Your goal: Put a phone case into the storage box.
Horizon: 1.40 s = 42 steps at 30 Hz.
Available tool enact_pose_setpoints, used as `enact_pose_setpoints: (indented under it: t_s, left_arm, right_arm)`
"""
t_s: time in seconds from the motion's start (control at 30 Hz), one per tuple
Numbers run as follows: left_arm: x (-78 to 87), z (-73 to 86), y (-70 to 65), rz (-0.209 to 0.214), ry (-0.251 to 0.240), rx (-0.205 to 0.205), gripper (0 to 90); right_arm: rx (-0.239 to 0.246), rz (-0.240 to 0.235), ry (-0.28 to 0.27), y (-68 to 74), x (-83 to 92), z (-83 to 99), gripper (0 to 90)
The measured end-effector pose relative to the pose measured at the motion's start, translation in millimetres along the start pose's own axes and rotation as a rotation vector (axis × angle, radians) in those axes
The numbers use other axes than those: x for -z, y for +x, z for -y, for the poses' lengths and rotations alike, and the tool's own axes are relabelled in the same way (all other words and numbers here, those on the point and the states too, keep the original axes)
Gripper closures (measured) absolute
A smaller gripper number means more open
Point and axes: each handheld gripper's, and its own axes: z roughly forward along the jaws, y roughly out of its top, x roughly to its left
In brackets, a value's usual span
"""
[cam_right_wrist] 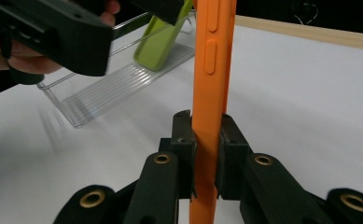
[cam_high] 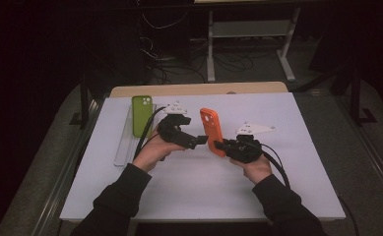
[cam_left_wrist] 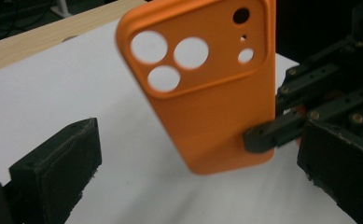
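The right hand-held gripper (cam_right_wrist: pixel 206 154) has its jaws nearly shut on the lower part of an orange phone case (cam_high: pixel 212 130), pinching it across its thin edge so that the case stands lifted above the white counter (cam_high: pixel 287 147), roughly at the middle of it. The left hand-held gripper (cam_left_wrist: pixel 188 163) stands with its jaws wide apart and nothing between the pads; in the left gripper view the case hangs in the gap between the two jaws, clear of both, with the far gripper's finger clamped on its lower right edge. A green phone case (cam_high: pixel 142 114) already leans in the clear plastic rack (cam_high: pixel 124 147) at the left side of the counter, well apart from the orange one. Judging by this, the work is about halfway: one case sits in the rack, the orange one is picked up and seems to be at the point of a hand-over or a joint adjustment, and placing it in the rack is left to do. The orange case's long axis runs close to upright, leaning slightly, with the camera cut-outs at the top and its back turned toward the left hand-held gripper; the side buttons face the right gripper's camera.
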Motion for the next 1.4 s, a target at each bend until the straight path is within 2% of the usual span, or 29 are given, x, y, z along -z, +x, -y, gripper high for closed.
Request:
enact_pose_setpoints:
  t_s: [0.17, 0.27, 0.37, 0.43, 0.5, 0.57, 0.67, 0.73, 0.87, 0.97, 1.0, 1.07, 1.17, 1.23, 1.4]
  left_arm:
    - [-10.1, -5.4, -1.2, 0.007, -0.04, 0.02, 0.0]
    - [-16.3, -5.8, -0.8, 0.03, -0.06, 0.041, 0.0]
    - [-20.0, -6.7, -3.2, 0.034, -0.071, 0.02, 0.0]
    - [-20.4, -7.5, -4.6, 0.028, -0.081, 0.03, 0.0]
    - [-18.9, -8.5, -2.0, 0.027, -0.101, 0.026, 4.4]
    - [-18.0, -8.8, -0.6, 0.026, -0.12, 0.044, 8.6]
    - [-19.6, -8.4, -1.7, 0.026, -0.127, 0.053, 10.6]
    - [-19.3, -8.0, -2.5, 0.013, -0.124, 0.034, 11.6]
    - [-19.2, -8.0, -2.9, 0.015, -0.126, 0.029, 13.1]
    - [-18.2, -8.5, -3.6, 0.019, -0.126, 0.036, 13.7]
    - [-17.9, -8.8, -3.7, 0.011, -0.125, 0.024, 13.9]
    - [-17.1, -9.4, -3.8, -0.001, -0.122, 0.016, 14.1]
    - [-11.4, -11.1, 0.6, -0.024, -0.123, 0.025, 14.3]
    - [-5.3, -12.9, 4.9, -0.042, -0.127, 0.033, 14.3]
    - [11.3, -18.5, 16.9, -0.096, -0.134, 0.045, 14.4]
  right_arm:
    - [0.01, -0.012, -0.008, 5.5, -2.8, -1.8, 78.7]
    - [0.01, -0.019, -0.01, 9.8, -3.1, -2.2, 78.7]
    - [0.016, -0.026, -0.014, 12.5, -2.9, -2.3, 78.7]
    - [0.014, -0.029, -0.017, 13.4, -3.2, -2.4, 78.8]
    - [0.014, -0.027, -0.019, 13.0, -3.2, -2.4, 78.8]
    - [0.015, -0.025, -0.019, 12.7, -2.9, -2.6, 78.8]
    - [0.023, -0.019, -0.018, 12.0, -2.5, -2.3, 78.8]
    - [0.02, -0.014, -0.019, 12.1, -3.1, -1.7, 78.8]
    - [0.029, -0.004, -0.017, 12.4, -4.8, -0.9, 78.5]
    - [0.053, 0.007, -0.013, 13.5, -5.3, -1.1, 77.7]
    - [0.052, 0.004, -0.012, 13.7, -5.0, -1.4, 76.2]
    - [0.055, 0.007, 0.0, 13.9, -4.7, -1.9, 61.0]
    - [0.049, 0.021, 0.009, 12.1, -1.9, -1.3, 44.2]
    - [0.05, 0.019, 0.021, 9.0, 4.3, 0.1, 35.4]
    - [0.039, 0.064, 0.039, -3.5, 23.7, 5.3, 19.0]
